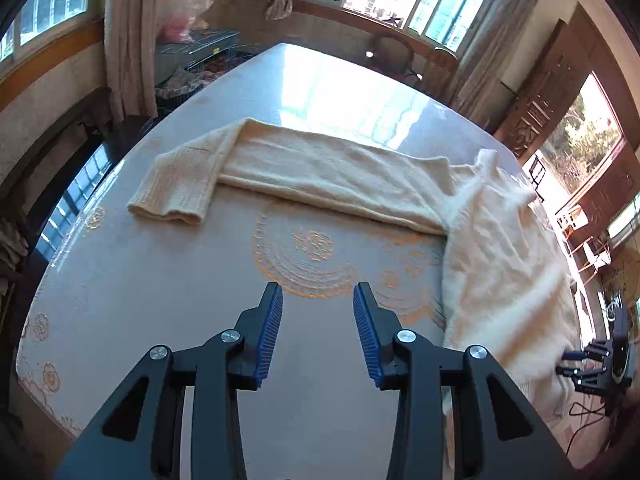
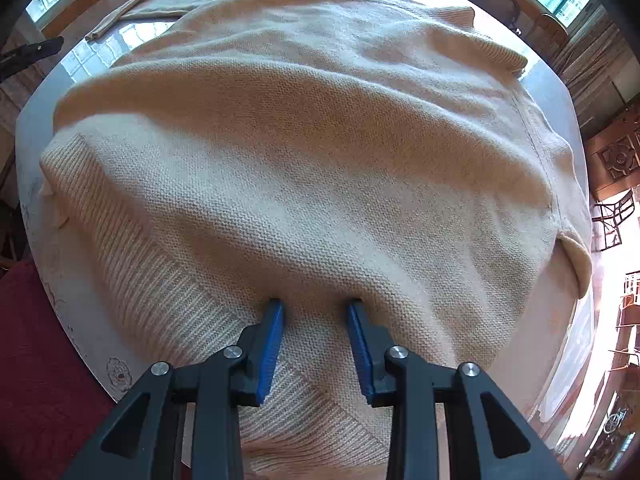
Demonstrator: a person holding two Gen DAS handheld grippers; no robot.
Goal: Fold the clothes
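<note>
One garment: a cream knitted sweater [image 1: 500,240] lies spread on the surface [image 1: 160,280]; I see nothing else to fold.
Location: the body covers the right part of the surface in the left wrist view; one sleeve [image 1: 312,168] runs out across the surface to the left, its ribbed cuff [image 1: 172,192] doubled back toward me.
Left tongs [image 1: 318,304]: jaws apart, nothing between them; they hang over bare patterned surface, well apart from the sleeve and beside the body's edge.
Right tongs [image 2: 314,312]: pointed steeply down at the ribbed hem [image 2: 160,300]; jaws partly apart with their tips dug into the knit and a ridge of fabric between them; I judge the pads are not clamped on it.
Handling, weight: I judge it light to moderate for a garment; no strain on the tongs expected.
Handling, stiffness: soft and limp; it will sag and drape from any single hold, so I expect it needs two holds to carry an edge over straight.
Handling, surface: fuzzy knit, not slippery against the ribbed pads; it may stretch if pulled hard.
Hold points: the ribbed hem and cuff, being thicker and firmer; for the sleeve I would take the doubled cuff end; for the body, the hem corner [image 2: 60,160].
Risk: a pinch may gather only the top layer.
</note>
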